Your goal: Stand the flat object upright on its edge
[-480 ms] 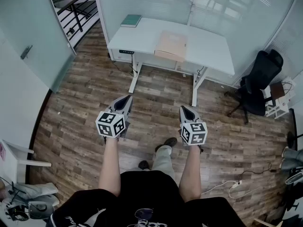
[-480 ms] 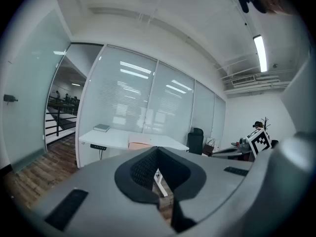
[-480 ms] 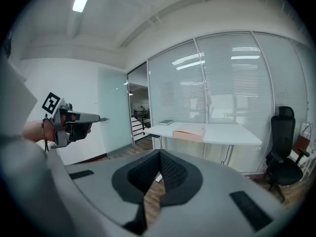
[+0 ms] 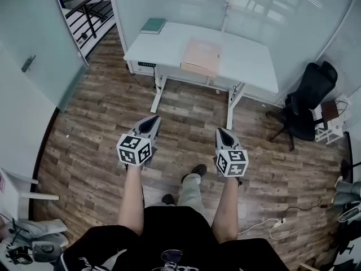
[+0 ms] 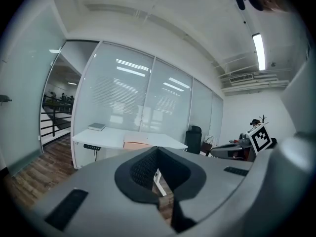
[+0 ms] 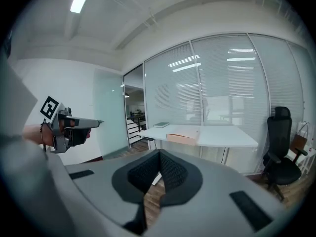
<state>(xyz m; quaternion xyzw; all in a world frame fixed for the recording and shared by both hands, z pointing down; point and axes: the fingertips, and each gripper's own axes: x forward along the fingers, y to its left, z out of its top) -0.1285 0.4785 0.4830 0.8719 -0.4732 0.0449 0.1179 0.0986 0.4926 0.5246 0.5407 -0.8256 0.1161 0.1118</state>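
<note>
Both shut tight and empty, the left claw (image 4: 152,119) and right claw (image 4: 221,131) have edged only slightly nearer the white desk (image 4: 248,61), where the flat tan box (image 4: 201,57) lies untouched and well ahead, the approach barely begun.

One desk (image 4: 248,61) — one box (image 4: 201,57), one book (image 4: 153,25)

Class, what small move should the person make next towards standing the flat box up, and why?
Probably step towards the desk. The left gripper and right gripper are both shut and empty. They are out over the floor, well short of the box lying flat on the desk.
</note>
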